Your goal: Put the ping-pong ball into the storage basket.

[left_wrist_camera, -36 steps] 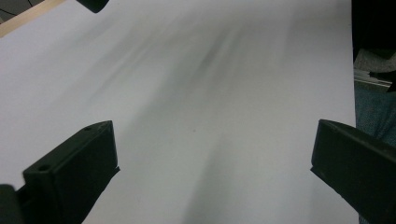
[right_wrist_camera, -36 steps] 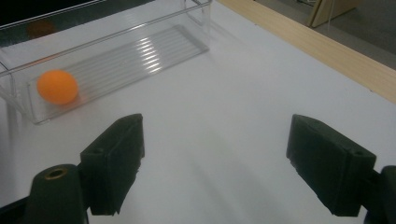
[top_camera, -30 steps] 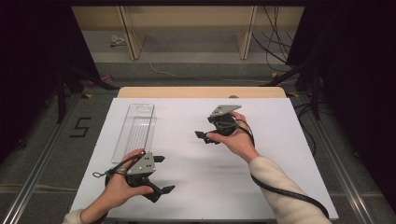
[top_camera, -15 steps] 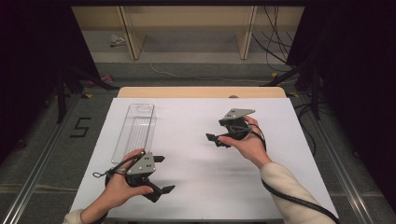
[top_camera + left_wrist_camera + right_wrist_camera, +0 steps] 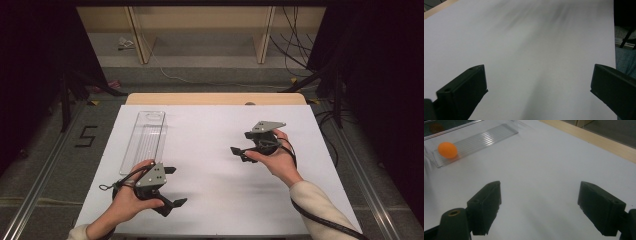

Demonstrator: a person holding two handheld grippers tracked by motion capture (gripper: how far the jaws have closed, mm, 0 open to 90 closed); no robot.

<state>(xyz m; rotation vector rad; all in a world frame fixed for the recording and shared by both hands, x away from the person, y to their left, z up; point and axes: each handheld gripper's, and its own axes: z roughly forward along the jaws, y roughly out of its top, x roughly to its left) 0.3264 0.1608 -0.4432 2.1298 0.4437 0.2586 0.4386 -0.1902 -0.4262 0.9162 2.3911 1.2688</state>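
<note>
An orange ball [image 5: 447,150] lies in a clear ribbed plastic tray [image 5: 477,141], near one of its ends. The same tray [image 5: 146,134] lies lengthwise at the left of the white table. My right gripper [image 5: 241,144] hovers over the table's right half with its jaws pointing left toward the tray, well apart from it. Its jaws [image 5: 540,188] stand wide open over bare white surface. My left gripper [image 5: 175,186] sits near the front edge, just beside the tray's near end, open with nothing between its fingers [image 5: 465,90].
A white sheet [image 5: 215,125] covers the table, with a wooden strip [image 5: 215,98] along its far edge. Beyond the table there is floor with cables [image 5: 295,50] and a shelf frame. A cable trails from each gripper along the forearm.
My right gripper has moved to the right across the table, away from the tray, with its jaws still wide. The left hand has stayed put.
</note>
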